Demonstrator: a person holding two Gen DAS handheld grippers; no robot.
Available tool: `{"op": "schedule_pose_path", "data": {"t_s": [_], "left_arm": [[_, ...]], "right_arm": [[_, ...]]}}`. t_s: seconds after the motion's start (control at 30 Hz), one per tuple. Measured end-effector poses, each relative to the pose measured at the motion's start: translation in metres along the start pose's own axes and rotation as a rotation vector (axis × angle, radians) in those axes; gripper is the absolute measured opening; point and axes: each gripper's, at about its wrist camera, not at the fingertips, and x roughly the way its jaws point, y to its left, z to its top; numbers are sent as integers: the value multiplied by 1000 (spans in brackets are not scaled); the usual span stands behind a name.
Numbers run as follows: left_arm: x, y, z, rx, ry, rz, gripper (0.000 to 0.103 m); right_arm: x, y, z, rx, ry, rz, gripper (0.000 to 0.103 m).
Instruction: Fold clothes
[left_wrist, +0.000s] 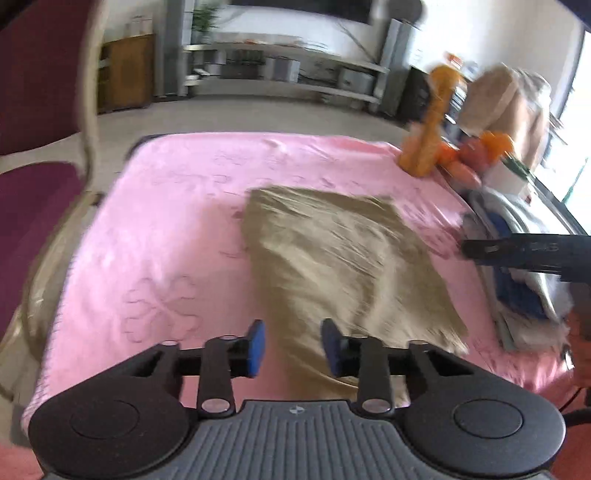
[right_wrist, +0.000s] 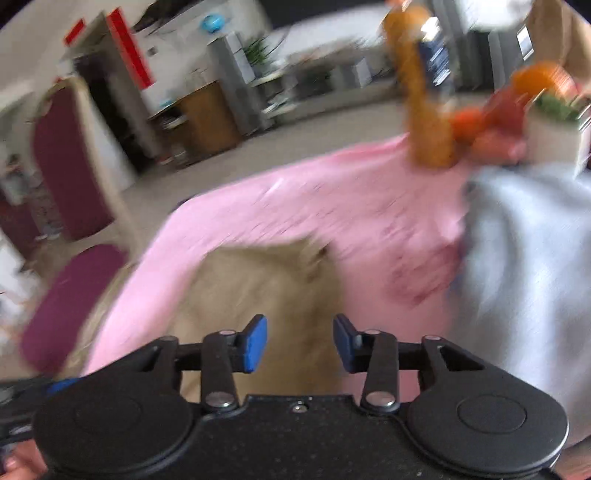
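Lying flat on the pink cloth (left_wrist: 155, 229), the tan garment (left_wrist: 332, 251) is being hovered over by left gripper (left_wrist: 293, 347) & right gripper (right_wrist: 300, 343), jaws spread, nothing pinched, prob. for regrasping.

The left and far parts of the pink cloth (left_wrist: 155, 229) on the counter lie bare, giving open passage there. A khaki garment (left_wrist: 343, 258) spreads flat across the middle, low enough to pass over. Along the right edge a pile of clothes (left_wrist: 517, 280) rises, and at the far right corner stand an orange giraffe toy (left_wrist: 432, 122) and fruit (left_wrist: 476, 151). A maroon chair (left_wrist: 33, 147) crowds the left side.
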Motion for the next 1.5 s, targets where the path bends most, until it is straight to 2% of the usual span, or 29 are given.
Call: {"op": "schedule_pose_path", "data": {"t_s": [0.1, 0.2, 0.23, 0.27, 0.33, 0.4, 0.43, 0.5, 0.53, 0.7, 0.73, 0.83, 0.9, 0.97, 1.0, 1.1, 1.17, 1.33, 1.37, 1.43, 1.5], "left_arm": [[28, -31, -11, 136, 47, -8, 27], [54, -47, -29, 220, 97, 25, 27], [56, -48, -32, 233, 89, 33, 27], [55, -49, -32, 243, 87, 33, 27], [54, -43, -31, 215, 96, 21, 27], [54, -38, -29, 186, 106, 11, 29], [52, -39, -28, 189, 110, 19, 29], [40, -43, -25, 198, 104, 40, 34], [30, -43, -22, 192, 75, 39, 34], [-13, -34, 6, 150, -107, 46, 44], [-14, -31, 13, 143, -128, 50, 44], [8, -24, 27, 152, -115, 64, 42], [29, -21, 31, 161, -75, 58, 36], [58, -20, 26, 174, 15, 26, 36], [69, -21, 20, 180, 36, 25, 36], [78, -26, 8, 198, 27, 29, 40], [77, -25, 11, 188, 35, 7, 44], [77, -24, 8, 181, 26, -2, 45], [77, -24, 7, 182, 24, -1, 45], [78, -24, 7, 179, 24, -6, 45], [78, -22, 8, 171, 27, -14, 46]], "right_arm": [[21, 17, -8, -71, 102, 90, 39], [42, 24, -18, -121, 213, 107, 39], [47, 25, -22, -144, 240, 88, 36], [49, 25, -25, -177, 253, 42, 24], [52, 25, -32, -244, 278, -49, 11], [50, 23, -35, -266, 268, -148, 13], [46, 21, -35, -256, 257, -187, 20], [34, 15, -30, -213, 215, -204, 22], [26, 13, -26, -202, 173, -198, 22], [-13, 12, 7, -148, -38, -144, 25], [-16, 12, 15, -132, -60, -119, 27], [-12, 12, 36, -83, -86, -31, 30], [2, 16, 47, -76, -84, -3, 30], [18, 20, 56, -75, -74, 21, 30], [27, 22, 59, -72, -60, 34, 30], [47, 28, 57, -45, 1, 101, 32], [69, 28, 52, -2, 78, 192, 35], [144, 11, 29, 186, 303, 412, 34], [151, 6, 27, 209, 307, 412, 23], [160, -10, 29, 245, 264, 380, 8], [161, -29, 35, 279, 168, 290, 4]]}}
